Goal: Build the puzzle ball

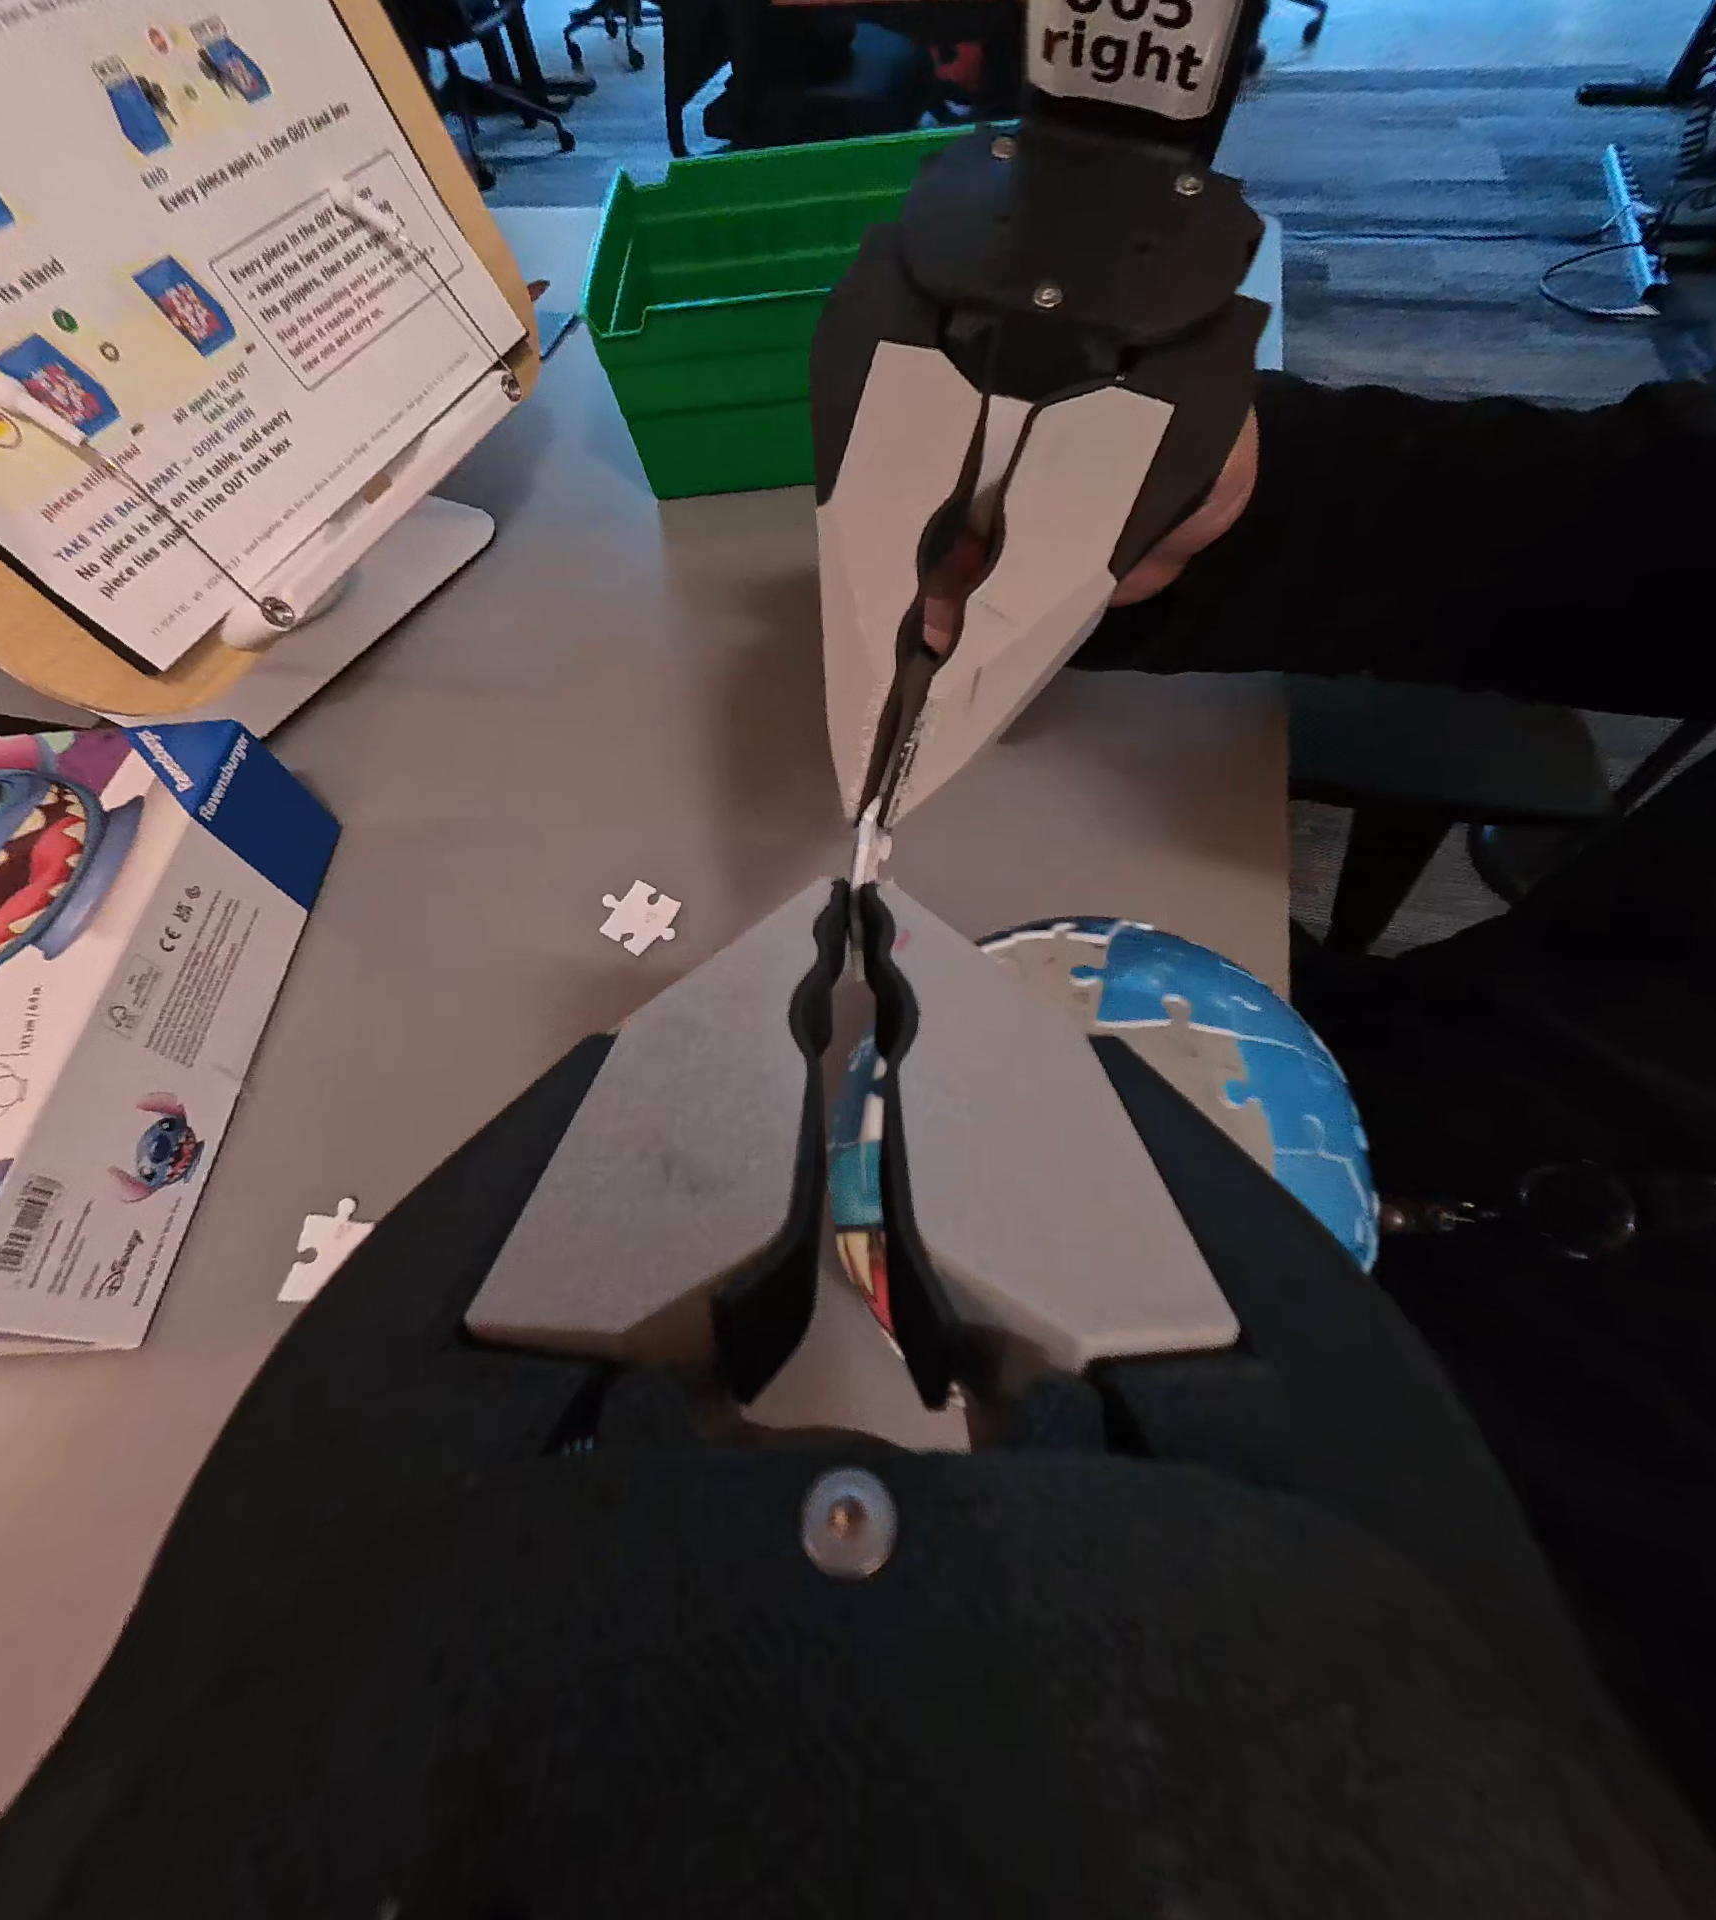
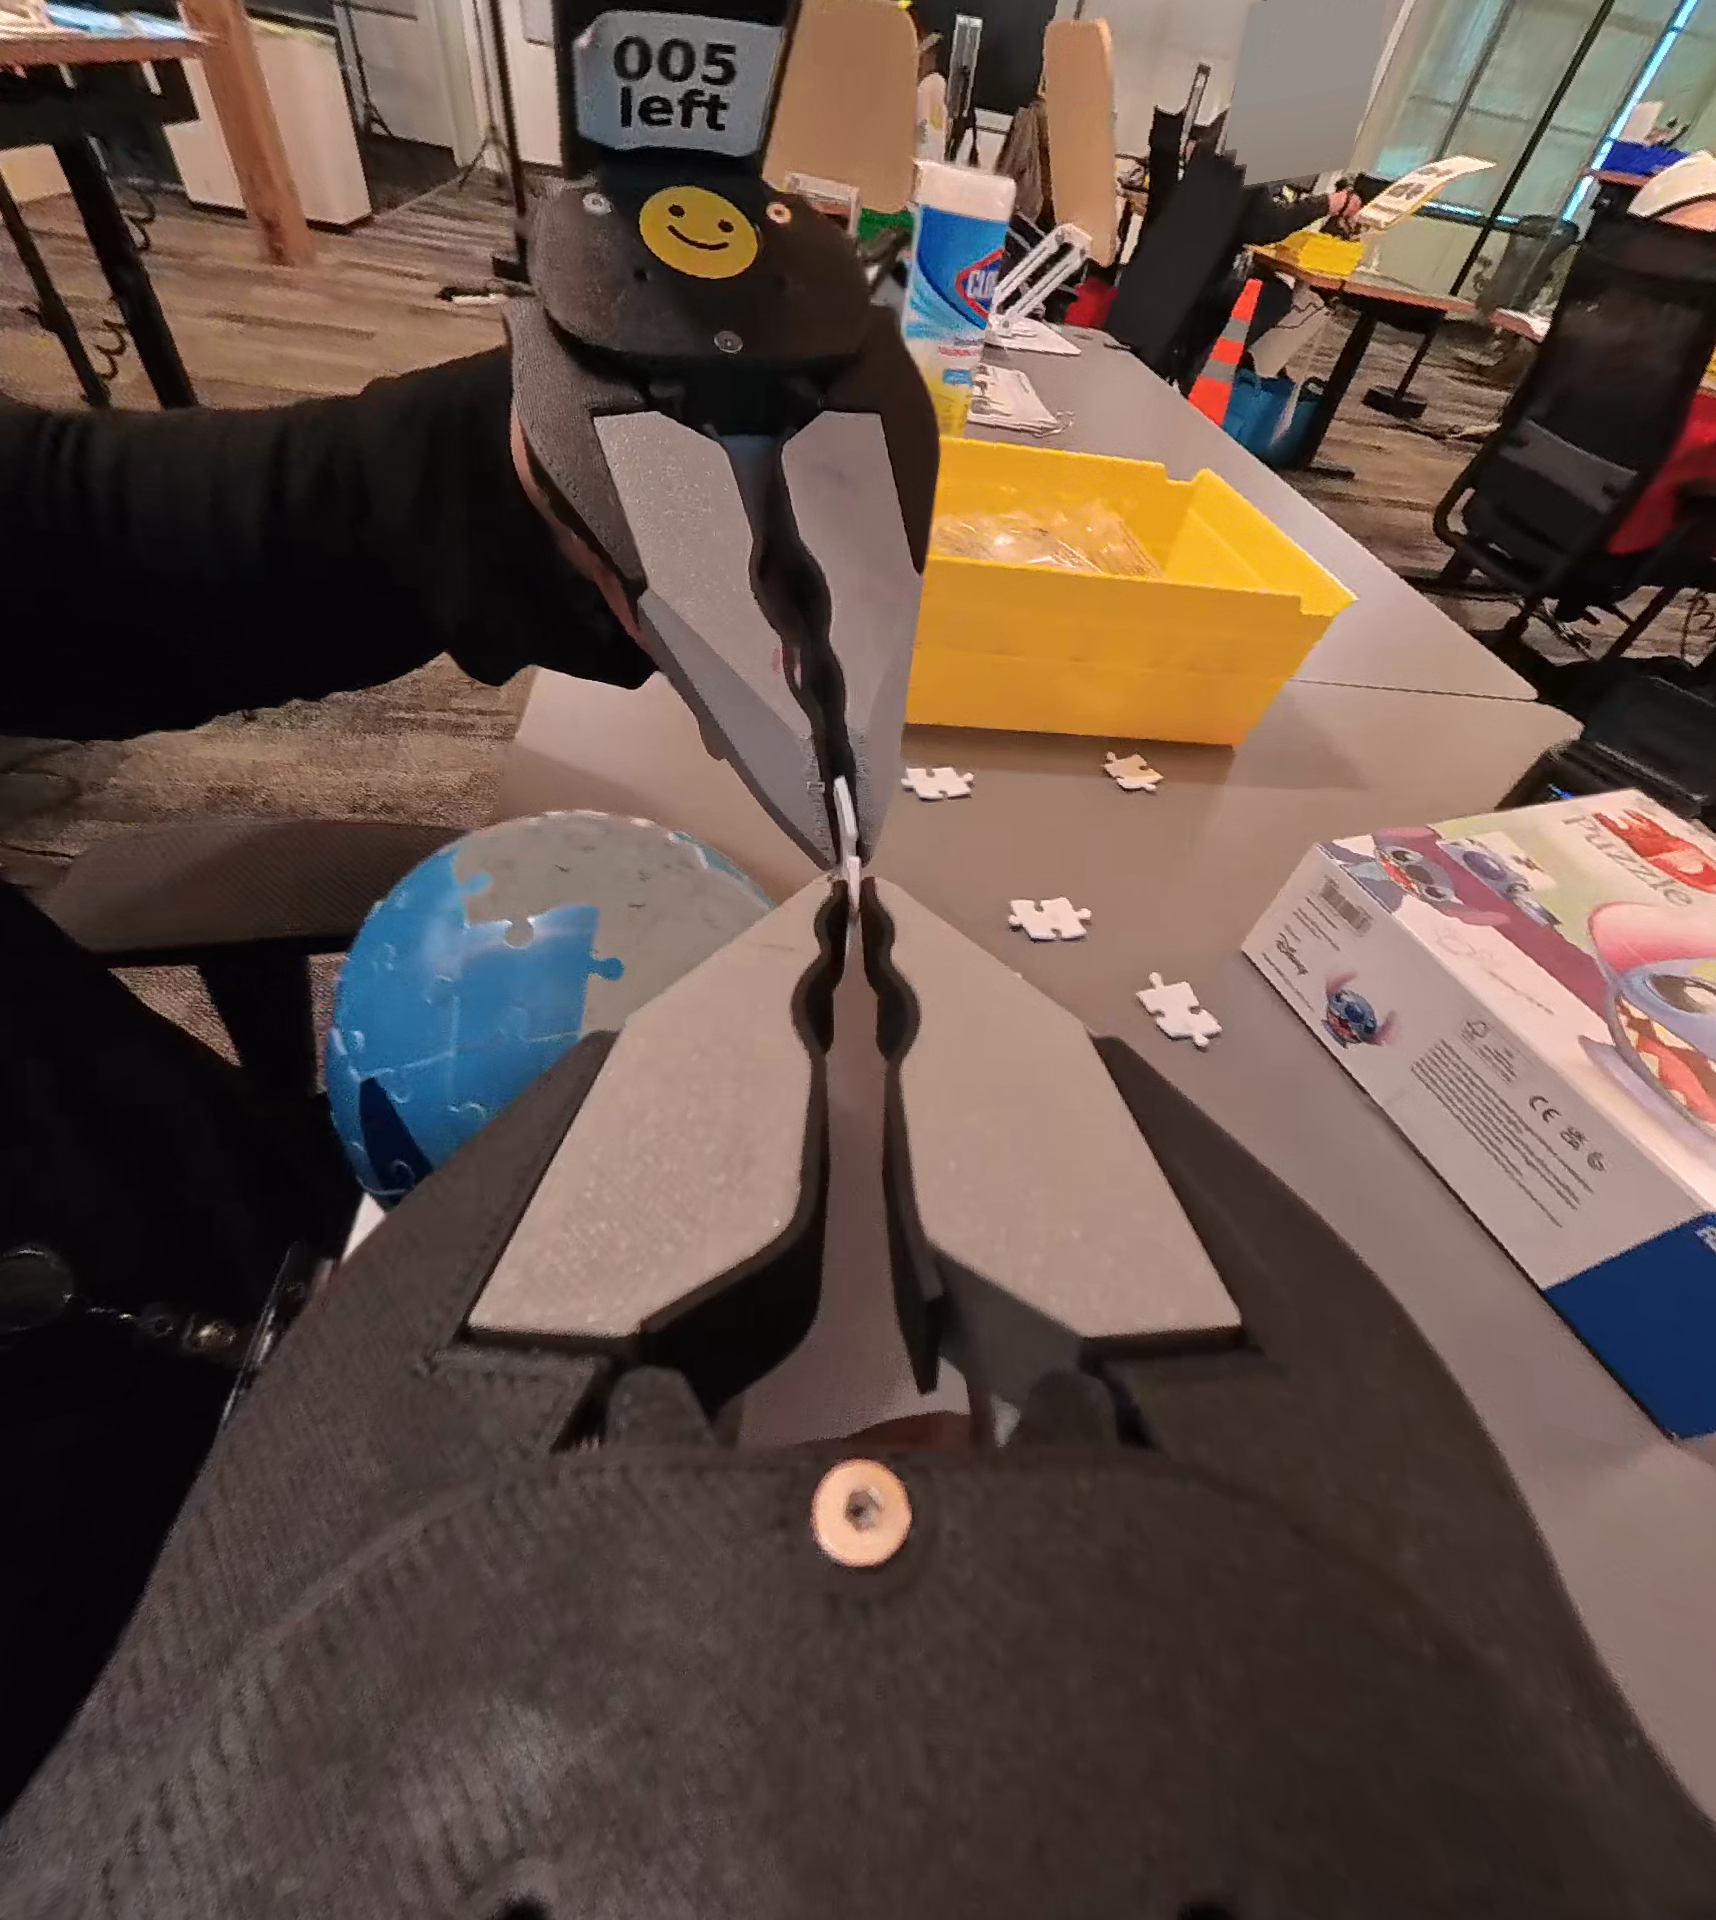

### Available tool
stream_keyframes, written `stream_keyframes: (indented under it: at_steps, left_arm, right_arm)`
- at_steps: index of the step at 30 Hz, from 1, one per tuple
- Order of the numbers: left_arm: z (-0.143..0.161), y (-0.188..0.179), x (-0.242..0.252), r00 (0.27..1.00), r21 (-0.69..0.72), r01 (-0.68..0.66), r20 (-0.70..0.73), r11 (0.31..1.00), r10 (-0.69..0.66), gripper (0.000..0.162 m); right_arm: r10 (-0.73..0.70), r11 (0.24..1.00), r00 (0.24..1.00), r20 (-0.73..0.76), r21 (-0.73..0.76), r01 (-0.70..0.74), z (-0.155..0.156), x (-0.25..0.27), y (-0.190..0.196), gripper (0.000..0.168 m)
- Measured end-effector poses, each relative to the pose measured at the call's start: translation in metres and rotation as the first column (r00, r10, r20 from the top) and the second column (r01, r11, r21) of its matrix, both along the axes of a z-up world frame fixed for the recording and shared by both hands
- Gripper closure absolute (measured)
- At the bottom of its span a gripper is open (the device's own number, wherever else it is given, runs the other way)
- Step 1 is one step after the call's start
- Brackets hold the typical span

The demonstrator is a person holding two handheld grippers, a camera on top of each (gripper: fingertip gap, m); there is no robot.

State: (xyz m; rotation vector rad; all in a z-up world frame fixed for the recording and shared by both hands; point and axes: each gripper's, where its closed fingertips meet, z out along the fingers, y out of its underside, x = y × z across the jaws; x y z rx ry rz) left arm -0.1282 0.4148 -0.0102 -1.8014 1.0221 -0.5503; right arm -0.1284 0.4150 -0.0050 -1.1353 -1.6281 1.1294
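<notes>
The left gripper [image 1: 852,902] and right gripper [image 2: 852,896] meet tip to tip above the grey table [image 1: 521,790], both clenched on one white puzzle piece [image 1: 869,844]. The half-built blue puzzle ball [image 2: 480,997] sits beside them at the table's near edge.

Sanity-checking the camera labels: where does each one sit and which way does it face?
Left wrist view: on the left gripper, looking along its jaws over the table toward the green bin; dark sleeve and right gripper opposite.
Right wrist view: on the right gripper, facing the yellow bin; left gripper and sleeve opposite.
Shared: the white puzzle piece pinched between both tips, the puzzle ball, the puzzle box.
</notes>
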Motion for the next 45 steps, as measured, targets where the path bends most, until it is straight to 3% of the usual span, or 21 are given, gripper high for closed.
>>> stream_keyframes:
  at_steps: [3,5,7,20,27,38,39,42,45]
  left_arm:
    - [0.006,-0.007,0.001,1.000,0.024,-0.007,0.003,1.000,0.007,0.162]
    - [0.010,-0.009,0.001,1.000,0.043,-0.016,0.006,0.999,0.015,0.162]
    - [0.011,-0.011,0.003,1.000,0.041,-0.015,0.009,0.999,0.015,0.162]
    - [-0.004,-0.002,0.005,0.989,0.024,-0.055,-0.134,0.998,0.058,0.162]
    - [0.008,-0.004,0.005,0.997,0.086,-0.066,-0.029,0.994,0.069,0.162]
    - [-0.007,-0.010,-0.010,0.997,-0.018,-0.061,0.038,0.998,0.062,0.162]
    - [-0.010,-0.010,-0.011,0.998,-0.035,-0.064,0.025,0.997,0.065,0.160]
    - [-0.015,-0.009,-0.022,0.996,-0.026,-0.089,-0.021,0.996,0.089,0.134]
    - [-0.005,-0.013,-0.038,0.995,-0.012,-0.100,0.022,0.995,0.100,0.133]
  right_arm:
    - [0.019,1.000,1.000,0.010,-0.018,-0.019,0.003,0.000,-0.007,0.167]
    - [0.022,1.000,1.000,0.022,-0.021,-0.022,0.001,0.000,-0.009,0.156]
    - [0.041,0.999,0.999,0.011,-0.015,-0.040,0.001,0.001,-0.012,0.168]
    - [0.056,0.998,0.998,0.001,-0.008,-0.056,-0.004,0.002,-0.005,0.168]
    - [0.069,0.995,0.997,-0.024,-0.067,-0.071,0.000,0.003,-0.005,0.167]
    - [0.100,0.993,0.994,0.036,-0.066,-0.098,-0.009,-0.011,-0.011,0.168]
    - [0.098,0.993,0.994,0.040,-0.067,-0.095,-0.010,-0.012,-0.009,0.168]
    - [0.090,0.994,0.995,0.051,-0.060,-0.087,-0.013,-0.011,-0.004,0.168]
    - [0.084,0.995,0.994,0.076,-0.060,-0.079,-0.018,-0.009,0.001,0.168]
